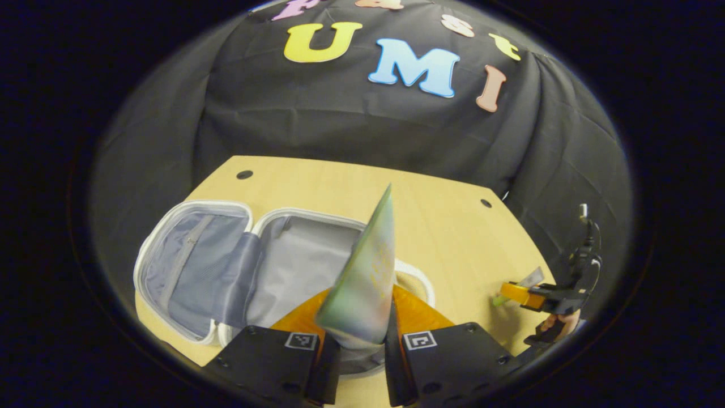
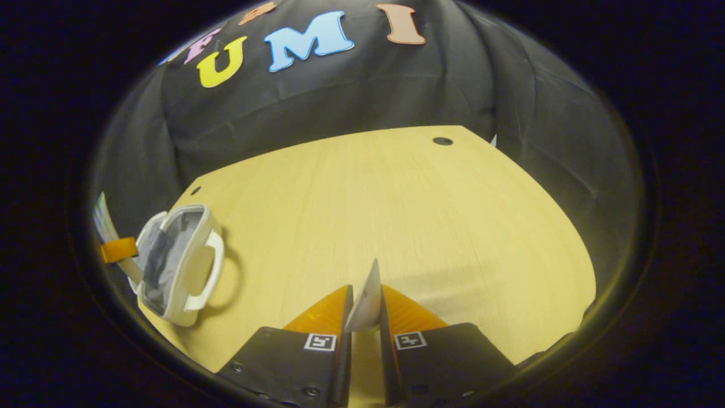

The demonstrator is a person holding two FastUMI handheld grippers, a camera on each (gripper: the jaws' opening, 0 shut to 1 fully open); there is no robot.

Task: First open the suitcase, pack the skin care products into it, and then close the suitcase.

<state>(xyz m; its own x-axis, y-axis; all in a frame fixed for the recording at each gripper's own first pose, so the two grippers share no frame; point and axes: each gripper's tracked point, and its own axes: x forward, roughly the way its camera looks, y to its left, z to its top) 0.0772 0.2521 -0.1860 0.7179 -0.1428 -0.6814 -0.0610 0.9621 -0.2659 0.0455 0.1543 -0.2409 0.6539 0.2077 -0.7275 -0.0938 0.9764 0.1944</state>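
White suitcase (image 1: 226,266) lies open flat, grey lining showing; a green sachet (image 1: 362,277) stands upright above it, a silvery sachet (image 2: 365,300) apart.

open suitcase (image 1: 226,266) beside bare tabletop (image 2: 396,215)

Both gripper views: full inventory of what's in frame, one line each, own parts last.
suitcase: 1, small, white shell with grey lining, lying open on the near left part of the table; a white handle shows on its side
green sachet: 1, flat, pale green, pinched upright over the open suitcase
silver sachet: 1, flat, pale silver, held upright above bare table
table: 1, light wood, with dark round holes near the far edge
booth wall: 1, black cloth behind the table
left gripper: 1, shut on the green sachet
right gripper: 1, shut on the silver sachet
hand: 1, holding the right gripper
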